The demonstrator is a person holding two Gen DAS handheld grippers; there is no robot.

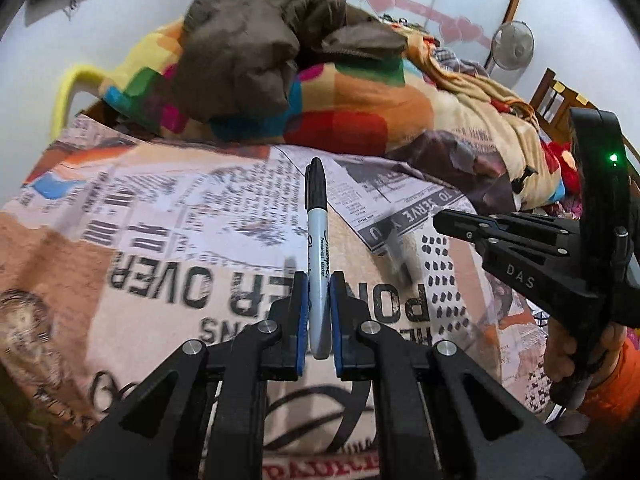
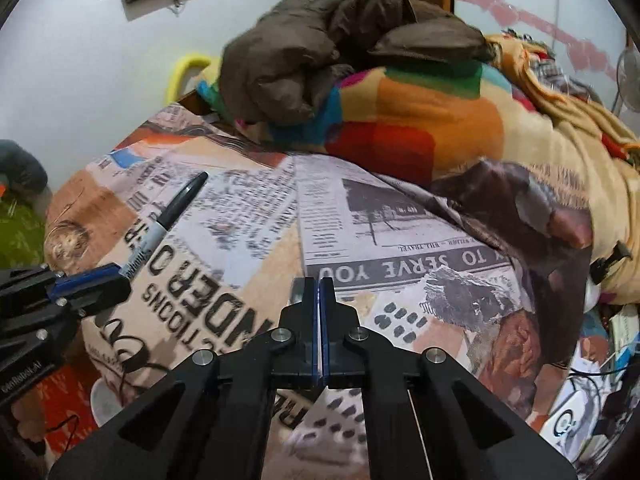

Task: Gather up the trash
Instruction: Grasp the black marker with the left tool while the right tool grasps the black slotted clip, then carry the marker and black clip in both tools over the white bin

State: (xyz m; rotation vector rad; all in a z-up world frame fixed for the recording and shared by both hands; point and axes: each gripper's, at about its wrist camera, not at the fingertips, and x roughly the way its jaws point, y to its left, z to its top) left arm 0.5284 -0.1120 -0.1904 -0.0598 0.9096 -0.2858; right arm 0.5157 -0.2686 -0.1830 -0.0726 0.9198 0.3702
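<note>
My left gripper (image 1: 319,280) is shut on a grey Sharpie marker (image 1: 318,240) with a black cap, held above the newspaper-print bedsheet (image 1: 160,240), cap pointing away. The same marker (image 2: 168,216) shows in the right wrist view, sticking out of the left gripper (image 2: 116,276) at the left edge. My right gripper (image 2: 319,284) is shut and empty above the sheet; it also appears in the left wrist view (image 1: 440,218) at the right, held by a hand in an orange sleeve.
A brown jacket (image 1: 260,44) lies on a multicoloured blanket (image 1: 360,104) at the back of the bed. A beige blanket (image 2: 560,152) is heaped at right. A fan (image 1: 512,46) stands by the wall. Cables and boxes (image 2: 580,400) lie beside the bed at right.
</note>
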